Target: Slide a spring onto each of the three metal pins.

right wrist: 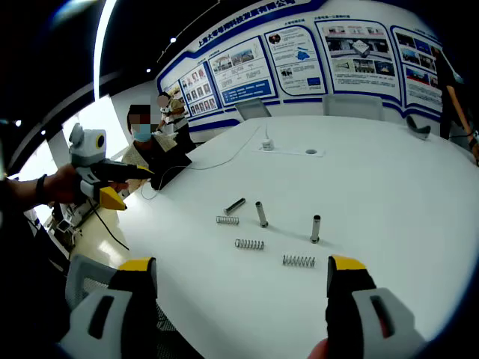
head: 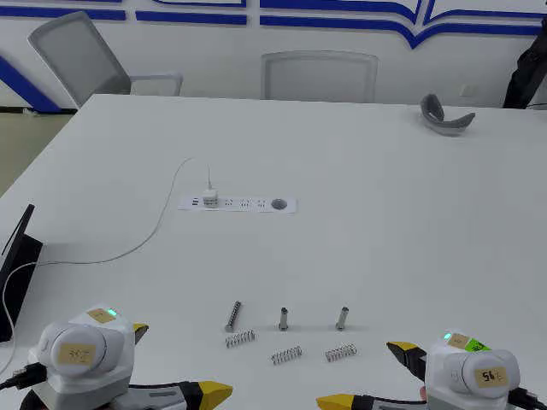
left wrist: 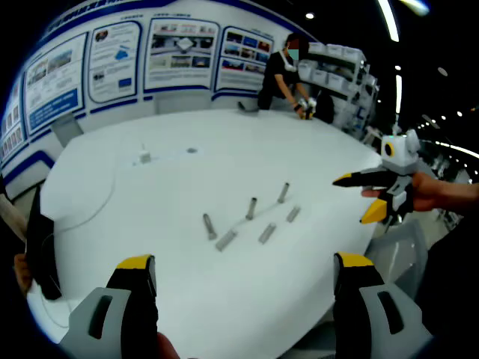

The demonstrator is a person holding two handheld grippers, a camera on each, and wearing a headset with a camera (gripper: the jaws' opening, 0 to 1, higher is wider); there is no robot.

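Nothing's picked up yet, as far as I can see. Three short grey metal pins sit in a row at the lower middle of the head view on the white counter (head: 385, 213). The left-hand pin (head: 233, 316) lies on its side, while the middle pin (head: 283, 319) and the right-hand pin (head: 342, 319) stand upright. Just below each one lies a small coiled steel spring: left spring (head: 240, 339), middle spring (head: 286, 354), right spring (head: 340, 351). Each is near its pin but apart from it, which looks like a one-to-one layout so every spring has an obvious partner. The left gripper (head: 177, 360) is in the lower left corner and the right gripper (head: 367, 374) in the lower right. Both have their yellow-tipped jaws spread wide with nothing between them. They flank the parts from either side, which reads to me as a ready pose. No spring is on a pin, so the task is at zero. My guess is the lying pin is the fiddly one, since one gripper probably has to steady it while the other feeds the spring on. Higher in the frame there's a white power strip (head: 238, 203) with a thin white cable (head: 145, 243), well apart from the work.
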